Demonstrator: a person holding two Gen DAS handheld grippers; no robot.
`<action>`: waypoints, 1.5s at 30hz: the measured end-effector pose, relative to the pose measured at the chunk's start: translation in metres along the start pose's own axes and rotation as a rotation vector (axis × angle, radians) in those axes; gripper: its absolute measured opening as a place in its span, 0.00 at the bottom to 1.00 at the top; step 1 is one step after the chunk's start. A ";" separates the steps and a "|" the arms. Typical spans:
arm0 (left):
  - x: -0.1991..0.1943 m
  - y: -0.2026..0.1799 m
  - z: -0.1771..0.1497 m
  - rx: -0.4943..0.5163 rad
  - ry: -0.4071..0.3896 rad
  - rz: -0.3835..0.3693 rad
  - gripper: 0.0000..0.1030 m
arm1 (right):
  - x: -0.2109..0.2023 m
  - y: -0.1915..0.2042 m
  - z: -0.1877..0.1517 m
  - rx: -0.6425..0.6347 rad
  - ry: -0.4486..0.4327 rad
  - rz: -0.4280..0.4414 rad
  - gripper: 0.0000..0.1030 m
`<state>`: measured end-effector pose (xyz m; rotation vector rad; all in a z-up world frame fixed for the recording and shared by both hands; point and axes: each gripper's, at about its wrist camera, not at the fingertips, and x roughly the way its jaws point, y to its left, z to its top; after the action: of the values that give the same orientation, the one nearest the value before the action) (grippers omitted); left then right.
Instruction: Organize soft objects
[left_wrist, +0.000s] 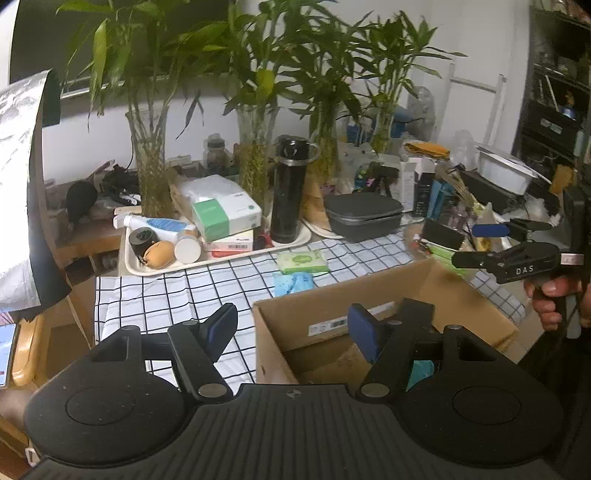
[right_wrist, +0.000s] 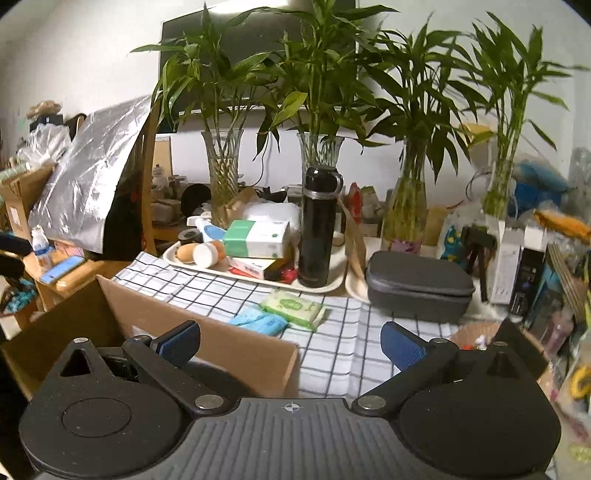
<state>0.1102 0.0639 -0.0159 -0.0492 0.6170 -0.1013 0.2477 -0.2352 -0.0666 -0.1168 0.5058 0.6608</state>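
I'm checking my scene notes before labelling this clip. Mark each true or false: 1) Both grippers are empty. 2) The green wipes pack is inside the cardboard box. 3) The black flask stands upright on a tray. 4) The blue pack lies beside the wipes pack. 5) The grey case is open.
1) The left gripper and right gripper are empty: true.
2) False: the wipes pack lies on the checked cloth, outside the cardboard box.
3) The black flask on the tray: true.
4) The blue pack: true.
5) False: the grey case is closed.
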 end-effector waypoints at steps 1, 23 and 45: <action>0.003 0.003 0.001 -0.005 0.000 0.000 0.63 | 0.005 -0.003 0.001 0.004 0.012 0.003 1.00; 0.087 0.040 0.022 -0.057 0.024 -0.019 0.63 | 0.061 -0.039 0.003 0.029 0.091 -0.023 1.00; 0.191 0.064 0.024 0.029 0.158 -0.109 0.63 | 0.097 -0.064 0.008 0.050 0.124 -0.042 1.00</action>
<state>0.2841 0.1068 -0.1105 -0.0472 0.7706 -0.2207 0.3556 -0.2289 -0.1099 -0.1219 0.6374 0.6015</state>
